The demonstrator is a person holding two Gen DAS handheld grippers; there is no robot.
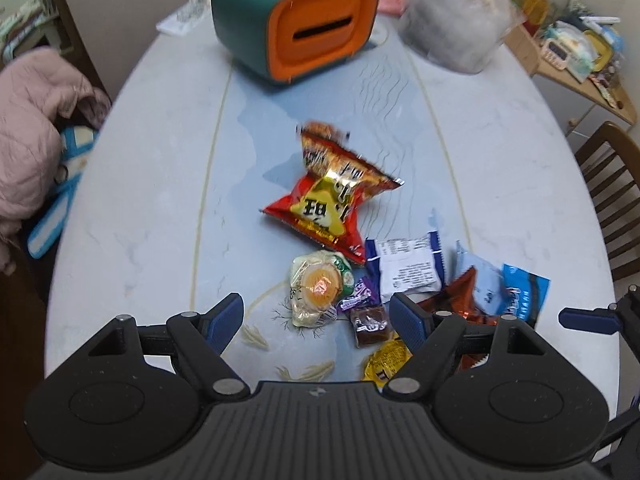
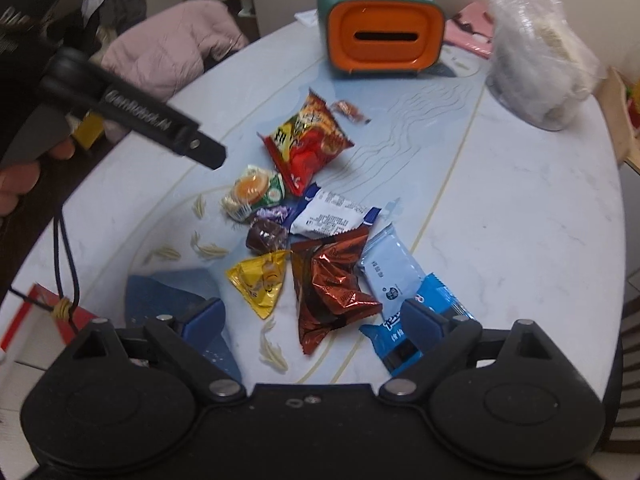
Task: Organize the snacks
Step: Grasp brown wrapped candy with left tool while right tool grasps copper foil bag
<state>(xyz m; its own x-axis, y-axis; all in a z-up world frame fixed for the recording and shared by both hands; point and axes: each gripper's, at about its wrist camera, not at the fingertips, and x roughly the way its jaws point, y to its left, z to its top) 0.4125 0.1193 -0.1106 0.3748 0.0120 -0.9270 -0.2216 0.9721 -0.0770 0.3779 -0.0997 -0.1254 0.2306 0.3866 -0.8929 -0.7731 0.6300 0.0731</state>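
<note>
1. Left claw (image 1: 316,318): jaws spread wide, nothing held; poised above the near end of the pale marble-patterned table (image 1: 132,184), over the round clear-wrapped pastry with an orange centre (image 1: 318,286) and the small brown wrapped candy (image 1: 370,324).
2. Right claw (image 2: 312,320): jaws likewise wide, nothing gripped; positioned over the crumpled copper-brown foil packet (image 2: 332,284), with the yellow triangular sachet (image 2: 262,278) just to the left and the light blue flat wrapper (image 2: 390,274) just to the right.
3. Snack location: all in one loose pile at the near centre of the table, the red and yellow crisp bag (image 2: 306,142) at the far end, the white wrapper with printed text (image 2: 334,216) in the middle. Several items touching or overlapping.
4. Risk, double pick: with jaws this wide over an overlapping pile, closure likely to catch two wrappers at once.
5. Risk, slip: glossy foil and film prone to sliding out of a shallow pinch.
6. Risk, collision: both claws close together over the same pile; simultaneous descent likely to bring them into contact.
7. Risk, crushing: firm closure on the pastry or crisp bag likely to damage contents.
8. Destination: not identifiable; green and orange slotted box (image 2: 382,42) at the far end appears unrelated.
</note>
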